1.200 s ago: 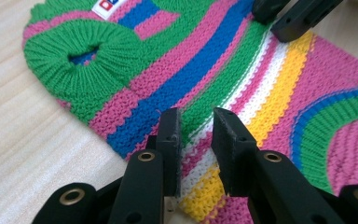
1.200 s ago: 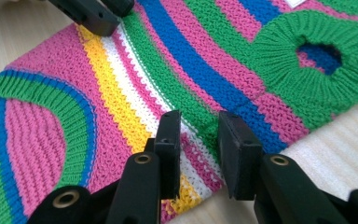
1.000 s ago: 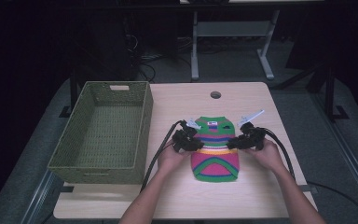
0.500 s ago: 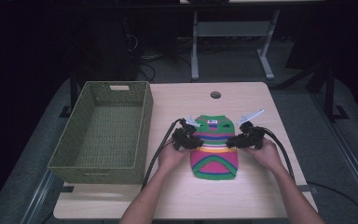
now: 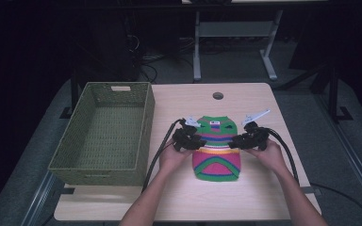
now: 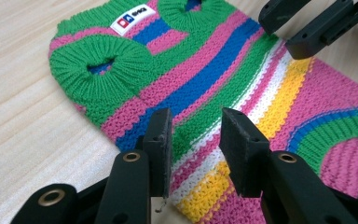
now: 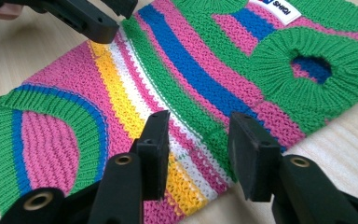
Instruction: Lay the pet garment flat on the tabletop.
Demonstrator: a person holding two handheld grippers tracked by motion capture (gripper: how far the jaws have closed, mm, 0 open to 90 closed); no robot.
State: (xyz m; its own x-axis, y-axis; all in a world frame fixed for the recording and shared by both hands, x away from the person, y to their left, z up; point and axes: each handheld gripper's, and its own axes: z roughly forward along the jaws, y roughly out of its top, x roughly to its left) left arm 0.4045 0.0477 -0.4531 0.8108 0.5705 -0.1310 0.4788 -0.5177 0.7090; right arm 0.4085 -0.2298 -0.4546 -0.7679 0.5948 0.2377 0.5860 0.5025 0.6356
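A small knitted sweater (image 5: pixel 216 147), striped green, pink, blue, white and yellow, lies flat on the wooden table (image 5: pixel 254 101). My left gripper (image 5: pixel 199 142) sits at its left edge and my right gripper (image 5: pixel 231 141) at its right edge, facing each other. In the left gripper view my jaws (image 6: pixel 193 126) stand apart over the sweater's (image 6: pixel 214 79) side edge. They have just been opening, and the knit lies between them unpinched. In the right gripper view my jaws (image 7: pixel 198 128) have also just been opening, and they straddle the sweater's (image 7: pixel 191 60) other edge without pressing on it.
A green woven basket (image 5: pixel 146 123) stands empty on the table's left half, close to my left hand. A round cable hole (image 5: pixel 218 95) lies behind the sweater. Bare tabletop stretches in front of the sweater and at the far right.
Both hands and the sweater have stayed where they were. The grippers' jaws look slightly wider at the sweater's edges than before.
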